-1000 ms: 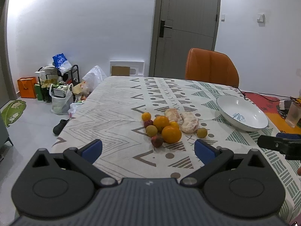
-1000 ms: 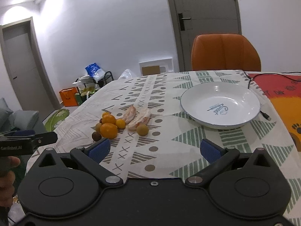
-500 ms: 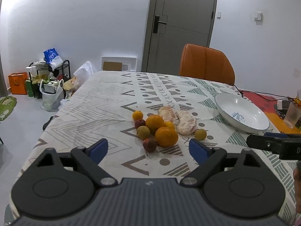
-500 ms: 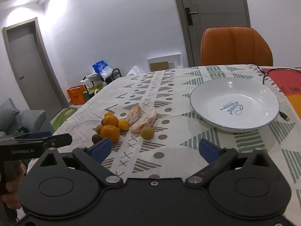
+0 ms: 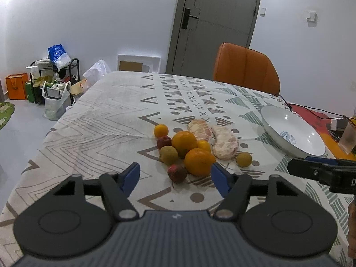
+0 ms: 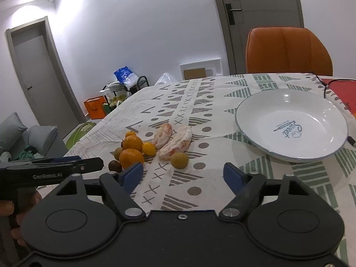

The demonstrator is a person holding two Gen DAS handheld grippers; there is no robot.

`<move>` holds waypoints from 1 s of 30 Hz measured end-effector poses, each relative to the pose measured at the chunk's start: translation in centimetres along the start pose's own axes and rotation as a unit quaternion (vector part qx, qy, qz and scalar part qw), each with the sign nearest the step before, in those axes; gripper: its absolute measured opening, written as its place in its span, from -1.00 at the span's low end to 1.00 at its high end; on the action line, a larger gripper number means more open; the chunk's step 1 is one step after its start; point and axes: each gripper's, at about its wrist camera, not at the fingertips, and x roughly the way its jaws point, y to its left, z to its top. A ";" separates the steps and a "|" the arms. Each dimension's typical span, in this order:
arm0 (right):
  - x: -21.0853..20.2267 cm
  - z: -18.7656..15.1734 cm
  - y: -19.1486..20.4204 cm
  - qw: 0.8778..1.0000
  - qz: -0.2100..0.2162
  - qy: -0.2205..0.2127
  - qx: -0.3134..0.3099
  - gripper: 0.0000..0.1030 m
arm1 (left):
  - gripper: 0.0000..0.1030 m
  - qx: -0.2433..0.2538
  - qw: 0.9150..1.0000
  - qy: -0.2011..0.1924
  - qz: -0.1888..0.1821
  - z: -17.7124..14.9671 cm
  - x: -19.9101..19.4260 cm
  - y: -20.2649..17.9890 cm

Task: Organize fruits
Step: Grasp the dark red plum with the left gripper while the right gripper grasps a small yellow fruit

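A pile of fruit lies mid-table: two big oranges [image 5: 184,143] [image 5: 199,161], two peeled pomelo pieces [image 5: 224,143] [image 6: 175,143], small yellow, red and green-brown fruits, and a dark red one [image 5: 177,173] nearest me. A lone green fruit [image 6: 179,160] sits to the right of the pile. The white plate [image 5: 293,131] [image 6: 289,120] stands empty at the right. My left gripper [image 5: 174,175] hovers just short of the pile, jaws closing, touching nothing. My right gripper [image 6: 182,173] faces the green fruit, jaws closing, nothing between them.
A patterned cloth [image 5: 111,115] covers the table. An orange chair [image 5: 245,67] stands at the far side before a grey door. A black cable [image 6: 322,84] runs behind the plate, and a plastic cup [image 5: 348,136] stands at the far right. Bags and a rack crowd the floor at left.
Both grippers have come forward and lower toward the fruit pile, which now looks larger. The fingers of both have drawn closer together.
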 end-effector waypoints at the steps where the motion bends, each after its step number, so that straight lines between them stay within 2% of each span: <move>1: 0.2 0.1 0.1 1.000 0.001 0.001 0.000 0.47 | 0.29 -0.001 1.000 0.002 -0.001 0.0 0.2 0.1; 6: 1.1 0.3 0.2 1.000 0.005 0.007 -0.002 0.38 | 0.26 -0.007 1.000 0.010 -0.005 0.1 1.2 0.4; 10: 1.9 0.5 -0.1 1.000 0.005 0.010 0.001 0.28 | 0.15 -0.010 1.000 0.020 -0.011 0.1 2.4 0.6; 15: 3.1 0.8 -0.5 1.000 0.009 0.024 0.012 0.02 | 0.04 -0.017 0.999 0.037 -0.016 0.3 3.8 1.0; 17: 3.6 0.9 -0.5 1.000 0.008 0.027 0.012 0.01 | 0.00 -0.022 0.999 0.038 -0.021 0.4 4.2 1.1; 20: 4.4 1.2 -0.6 0.999 0.007 0.035 0.018 0.01 | -0.28 -0.023 0.998 0.053 -0.023 0.8 4.8 1.1; 21: 4.7 1.2 -0.6 0.999 0.008 0.038 0.019 0.01 | -0.48 -0.024 0.998 0.061 -0.026 0.9 5.0 1.2; 22: 4.9 1.3 -0.4 0.999 0.008 0.040 0.018 0.01 | -0.56 -0.026 0.997 0.067 -0.030 0.9 5.1 1.4; 26: 6.2 1.4 -0.1 0.998 0.007 0.055 0.015 -0.01 | -0.56 -0.032 0.997 0.064 -0.031 1.5 4.7 1.9; 30: 7.4 1.3 0.3 0.997 0.009 0.072 0.010 -0.21 | -0.56 -0.041 0.997 0.050 -0.031 2.5 3.8 2.7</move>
